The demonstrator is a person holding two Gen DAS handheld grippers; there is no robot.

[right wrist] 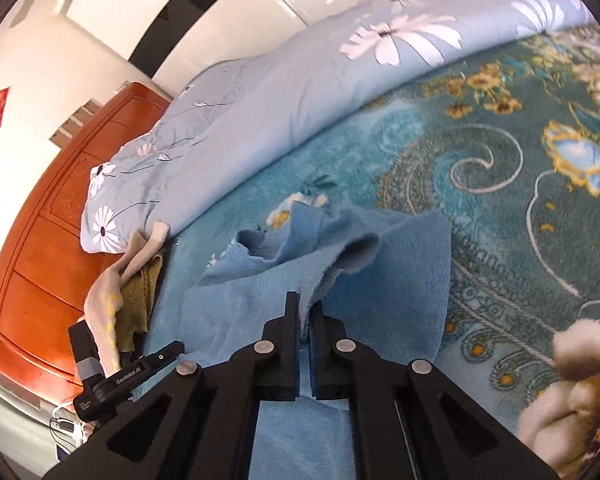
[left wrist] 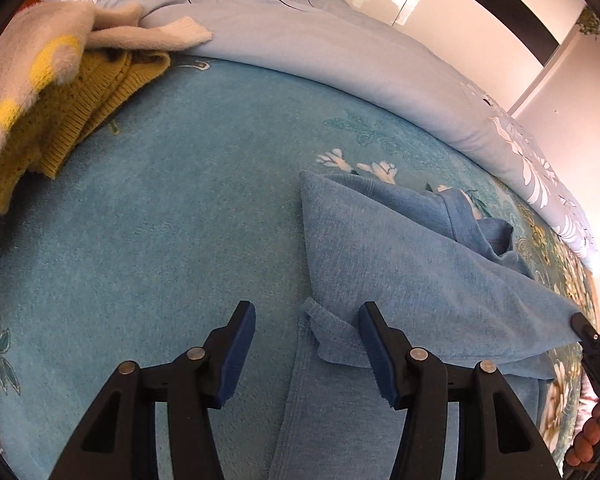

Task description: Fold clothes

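Observation:
A light blue garment [left wrist: 400, 248] lies partly folded on the teal floral blanket [left wrist: 160, 220]. My left gripper [left wrist: 306, 316] stands open just above its left edge; a small flap of the cloth lies between the fingers, and the pads do not press on it. In the left wrist view my right gripper [left wrist: 586, 330] pinches the garment's far right corner, with a person's hand [left wrist: 596, 436] behind it. In the right wrist view my right gripper [right wrist: 305, 305] is shut on a raised fold of the blue garment [right wrist: 380, 280]. The left gripper [right wrist: 140, 372] shows at the lower left.
A cream and yellow fluffy garment [left wrist: 32, 64] lies on a mustard knit sweater [left wrist: 84, 120] at the blanket's upper left. A rolled pale blue floral duvet [left wrist: 320, 52] runs along the far side. A wooden headboard [right wrist: 40, 248] stands at the left, and a cream fluffy item [right wrist: 576, 364] lies at the right.

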